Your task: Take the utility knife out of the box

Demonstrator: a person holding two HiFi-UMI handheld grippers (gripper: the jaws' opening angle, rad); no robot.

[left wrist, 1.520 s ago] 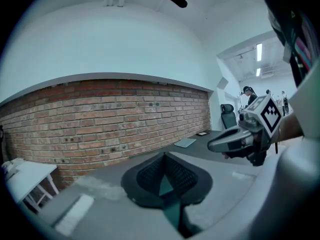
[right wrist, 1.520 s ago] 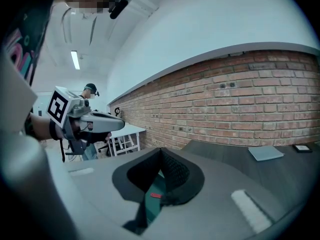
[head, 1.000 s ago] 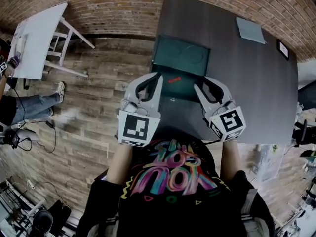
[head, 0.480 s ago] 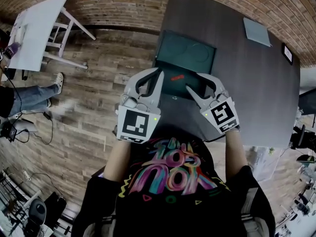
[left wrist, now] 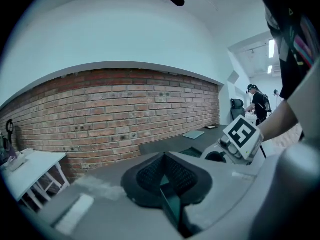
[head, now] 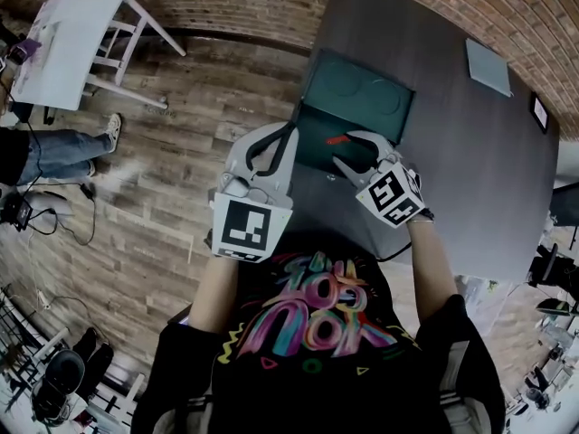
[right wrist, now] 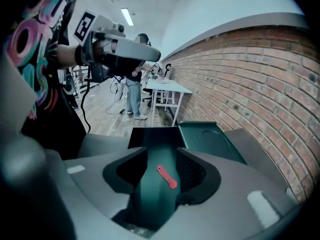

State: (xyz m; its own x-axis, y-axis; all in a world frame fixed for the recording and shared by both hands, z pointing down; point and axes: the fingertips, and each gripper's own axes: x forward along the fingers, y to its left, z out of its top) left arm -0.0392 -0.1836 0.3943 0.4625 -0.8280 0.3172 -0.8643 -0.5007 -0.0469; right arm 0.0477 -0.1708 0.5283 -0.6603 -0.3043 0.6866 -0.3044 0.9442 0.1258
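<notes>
A dark green box [head: 318,143] lies open on the grey table, its lid [head: 362,90] folded back. On the box's floor lies the red utility knife [head: 337,139] [right wrist: 167,177]. My right gripper [head: 349,153] [right wrist: 161,158] points down into the box; its jaws are opening and stand either side of the knife without touching it. At the box's left edge my left gripper [head: 291,132] [left wrist: 164,160] is shut on the thin green box wall [left wrist: 170,201], which shows edge-on between its pads.
The grey table [head: 470,161] carries a pale flat pad [head: 488,66] and a small dark framed item [head: 540,113] at the far right. A white table [head: 63,34] and a person's legs [head: 54,152] are on the wooden floor at left.
My right gripper has dropped and tilted down into the box, its jaws spreading wide around the knife. My left gripper stays at the box's left edge.
</notes>
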